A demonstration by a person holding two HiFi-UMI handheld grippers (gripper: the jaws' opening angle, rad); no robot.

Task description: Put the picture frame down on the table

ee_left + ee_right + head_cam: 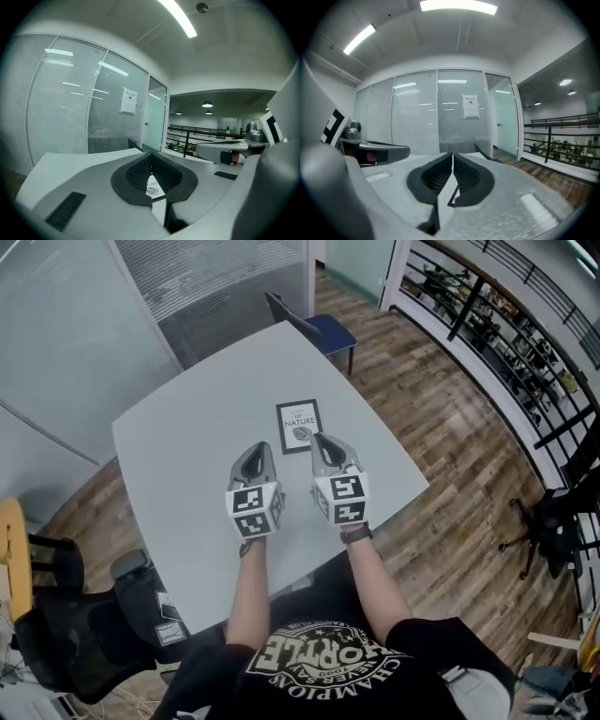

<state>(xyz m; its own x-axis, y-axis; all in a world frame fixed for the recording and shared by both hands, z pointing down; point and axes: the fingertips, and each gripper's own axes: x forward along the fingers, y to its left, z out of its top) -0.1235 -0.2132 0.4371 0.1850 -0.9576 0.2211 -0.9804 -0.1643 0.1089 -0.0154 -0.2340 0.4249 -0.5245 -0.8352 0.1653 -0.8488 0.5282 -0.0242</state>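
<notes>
My left tool (257, 450) and right tool (323, 440) are both closed on nothing, just beside the picture frame (299, 426), which lies flat on the worktop (187, 446).

The black-edged picture frame (299, 426) is seen laid flat, white print upward, just ahead of the right gripper (320, 439).
</notes>
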